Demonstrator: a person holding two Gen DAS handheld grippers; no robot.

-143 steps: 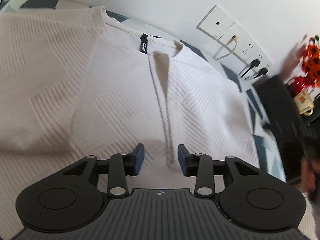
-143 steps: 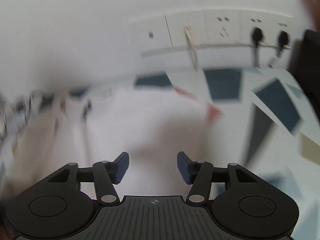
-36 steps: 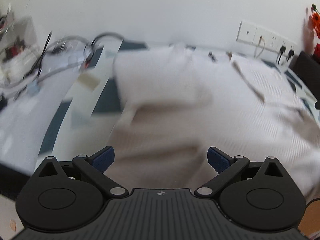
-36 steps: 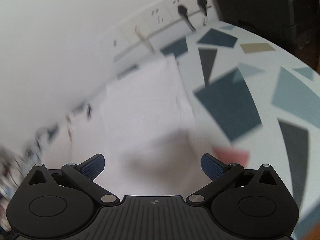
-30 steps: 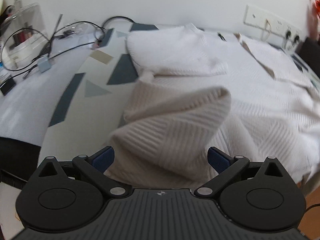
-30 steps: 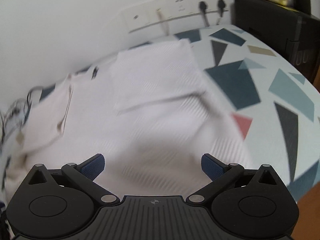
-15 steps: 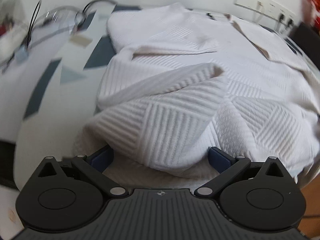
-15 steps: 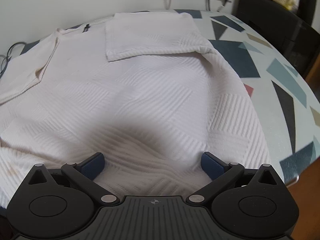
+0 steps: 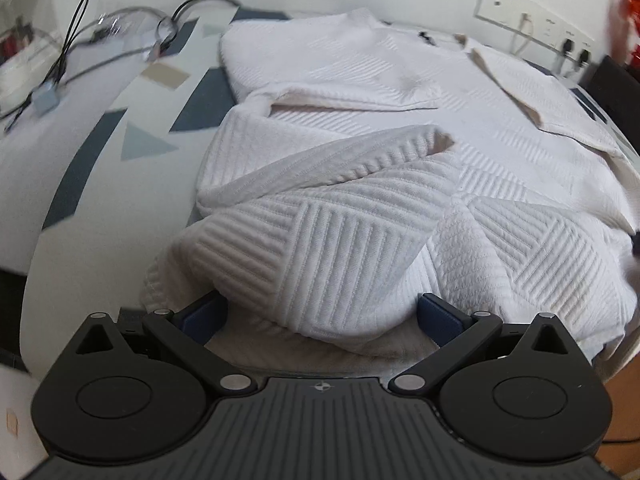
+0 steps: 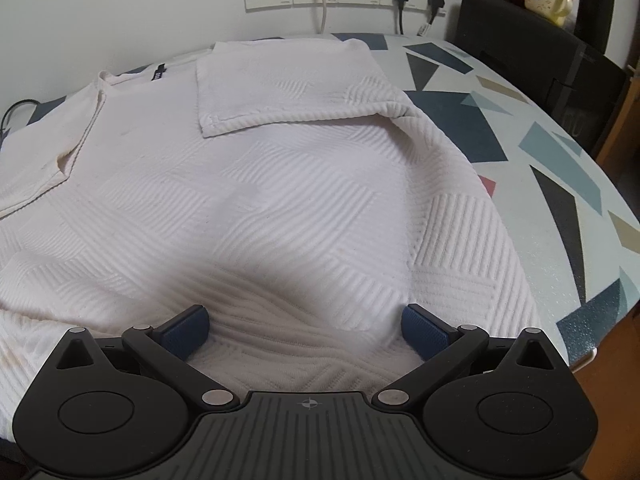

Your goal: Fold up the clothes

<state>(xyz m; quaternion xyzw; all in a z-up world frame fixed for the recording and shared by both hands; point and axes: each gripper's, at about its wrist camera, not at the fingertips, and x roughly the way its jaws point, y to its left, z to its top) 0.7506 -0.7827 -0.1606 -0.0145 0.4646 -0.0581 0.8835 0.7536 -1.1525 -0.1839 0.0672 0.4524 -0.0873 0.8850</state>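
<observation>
The left tool (image 9: 320, 312) is spread wide, a bunched fold of the white sweater (image 9: 360, 160) bulging between its fingers, nothing pinched. The right tool (image 10: 306, 330) gapes equally wide over the hem, gripping nothing. The sweater spreads toward 12 o'clock across the patterned desk (image 10: 560, 184), its sleeve (image 10: 288, 84) folded inward.

Cables (image 9: 72, 52) at far left blur; shirt (image 10: 24, 320) runs off-frame.

White shirt (image 10: 280, 184) with ribbed chevron texture; table (image 10: 560, 168) pale with blue-grey triangles
</observation>
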